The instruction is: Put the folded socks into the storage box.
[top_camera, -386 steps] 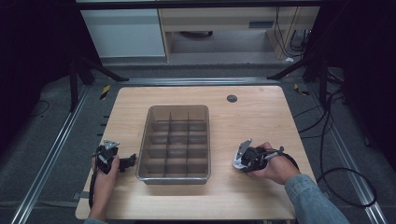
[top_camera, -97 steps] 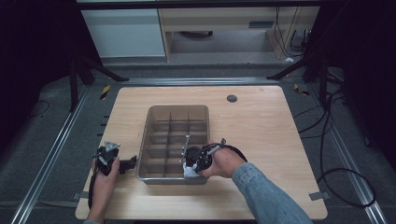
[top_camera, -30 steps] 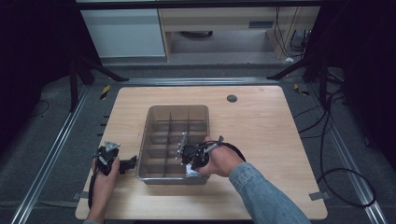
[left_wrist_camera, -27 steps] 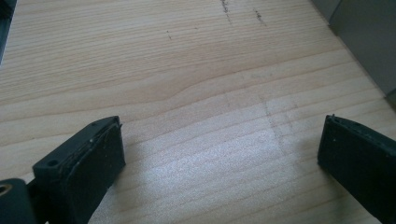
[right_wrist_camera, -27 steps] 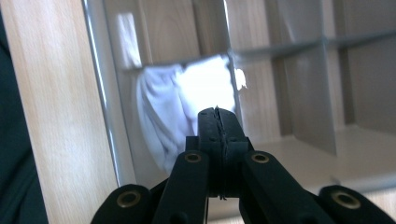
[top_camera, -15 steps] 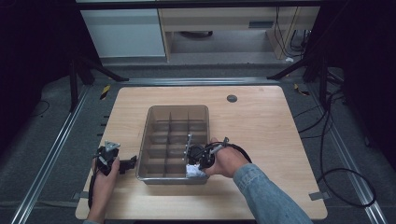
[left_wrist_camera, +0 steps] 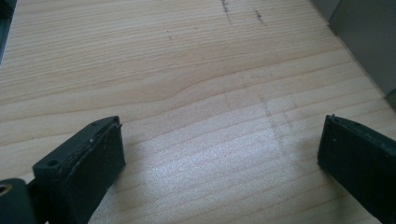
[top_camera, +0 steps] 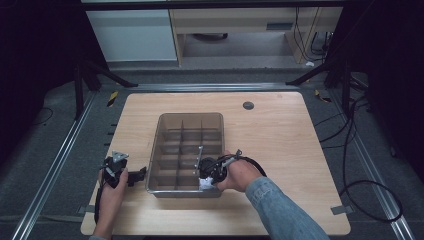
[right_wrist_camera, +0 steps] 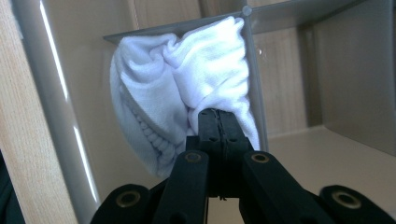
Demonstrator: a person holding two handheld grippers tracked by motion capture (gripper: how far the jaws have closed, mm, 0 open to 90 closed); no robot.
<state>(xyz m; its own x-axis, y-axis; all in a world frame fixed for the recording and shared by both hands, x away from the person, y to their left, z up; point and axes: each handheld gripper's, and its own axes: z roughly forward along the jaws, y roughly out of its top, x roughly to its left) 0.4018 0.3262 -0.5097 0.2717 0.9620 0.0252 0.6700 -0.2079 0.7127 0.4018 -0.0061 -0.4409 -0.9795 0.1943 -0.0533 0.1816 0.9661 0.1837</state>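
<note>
A clear plastic organiser box (top_camera: 190,116) with several compartments stands in the middle of the wooden table (top_camera: 280,130). My right gripper (top_camera: 204,179) reaches into its near-right compartment, shut on a bunched white cloth (top_camera: 205,184). In the right gripper view the jaws (right_wrist_camera: 217,116) pinch the cloth (right_wrist_camera: 177,70), which is pressed against the compartment's divider (right_wrist_camera: 258,93). My left gripper (top_camera: 141,176) rests on the table just left of the box. Its jaws (left_wrist_camera: 219,154) are wide open over bare wood (left_wrist_camera: 187,70) with nothing between them.
A small dark round disc (top_camera: 248,105) lies at the table's far right. The box's grey wall (left_wrist_camera: 369,42) stands close to the left gripper. Black cables (top_camera: 350,150) trail on the floor to the right. Metal rails (top_camera: 65,150) run along the table's left side.
The right gripper came from the table right of the box into it with the white cloth. Over the last second it shifted nearer, down into the near-right compartment. The left gripper stayed put.
</note>
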